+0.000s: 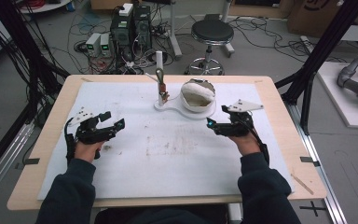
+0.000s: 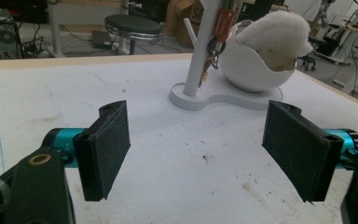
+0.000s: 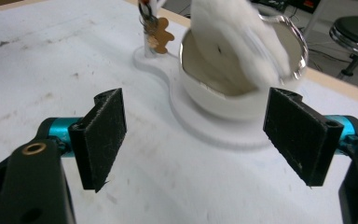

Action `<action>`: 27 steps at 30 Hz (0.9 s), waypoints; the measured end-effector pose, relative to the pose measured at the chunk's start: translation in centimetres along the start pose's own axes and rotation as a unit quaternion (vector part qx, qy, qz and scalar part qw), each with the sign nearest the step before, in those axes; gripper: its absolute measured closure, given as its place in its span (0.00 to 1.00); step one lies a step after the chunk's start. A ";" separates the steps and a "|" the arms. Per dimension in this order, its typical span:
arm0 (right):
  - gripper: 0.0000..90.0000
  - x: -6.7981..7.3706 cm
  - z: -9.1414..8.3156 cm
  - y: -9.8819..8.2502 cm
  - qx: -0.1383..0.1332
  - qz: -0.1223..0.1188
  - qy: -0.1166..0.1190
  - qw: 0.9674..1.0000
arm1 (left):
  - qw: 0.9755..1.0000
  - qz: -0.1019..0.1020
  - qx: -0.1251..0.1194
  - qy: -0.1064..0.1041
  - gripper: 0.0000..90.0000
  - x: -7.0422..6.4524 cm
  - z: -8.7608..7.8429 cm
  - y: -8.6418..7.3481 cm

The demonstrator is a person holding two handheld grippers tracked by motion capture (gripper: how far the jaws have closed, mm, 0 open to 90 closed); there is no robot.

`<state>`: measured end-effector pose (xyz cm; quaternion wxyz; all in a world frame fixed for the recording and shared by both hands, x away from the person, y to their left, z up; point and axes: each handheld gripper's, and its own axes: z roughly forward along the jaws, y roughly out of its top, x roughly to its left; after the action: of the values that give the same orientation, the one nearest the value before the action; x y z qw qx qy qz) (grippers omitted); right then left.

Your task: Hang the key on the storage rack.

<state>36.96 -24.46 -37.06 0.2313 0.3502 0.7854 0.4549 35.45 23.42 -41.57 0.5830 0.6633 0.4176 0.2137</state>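
A white stand with a flat base (image 1: 168,106) sits at the far middle of the mat. Its post (image 1: 159,63) carries a bunch of keys with a brown tag (image 1: 161,87). Beside the post is a white egg-shaped bowl (image 1: 198,95) with a white fluffy cloth (image 2: 279,32) lying in it. My left gripper (image 1: 113,120) hovers open over the left of the mat, nothing between its jaws. To the right of the bowl, my right gripper (image 1: 216,118) is open and empty; the bowl (image 3: 233,88) and cloth (image 3: 233,32) lie just ahead of its jaws.
A white mat (image 1: 168,154) covers the wooden table (image 1: 279,107). Beyond the far edge stand a black stool (image 1: 211,32), computer boxes (image 1: 130,28) and loose cables. A black frame post (image 1: 317,56) rises at the right.
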 end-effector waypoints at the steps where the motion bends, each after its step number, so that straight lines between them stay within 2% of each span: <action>1: 0.24 -0.2 -0.5 -0.6 -0.004 0.006 0.002 1.000 | 1.000 0.006 0.001 0.002 0.25 -0.1 0.1 0.0; 5: 0.24 -1.1 -2.0 -2.8 -0.008 0.009 -0.003 1.000 | 1.000 0.023 0.003 0.005 0.25 -0.3 0.2 0.1; 10: 0.24 -2.0 -3.3 -4.8 -0.015 0.025 -0.018 0.999 | 1.000 0.030 0.007 0.000 0.25 -0.6 0.3 0.1; 15: 0.24 -2.5 -4.1 -5.6 -0.014 0.020 -0.037 0.999 | 1.000 0.027 0.003 -0.001 0.25 -0.6 0.2 0.2; 20: 0.24 -2.7 -4.4 -5.8 -0.017 0.023 -0.044 0.999 | 0.999 0.030 -0.010 -0.009 0.25 -0.7 0.0 0.3; 27: 0.24 -2.6 -4.4 -6.1 -0.015 0.025 -0.047 0.998 | 0.999 0.032 -0.009 -0.013 0.25 -0.9 -0.1 0.4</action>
<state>33.55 -30.99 -40.18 0.2614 0.3877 0.7578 0.4550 34.95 22.81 -40.98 0.5874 0.6739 0.3862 0.2273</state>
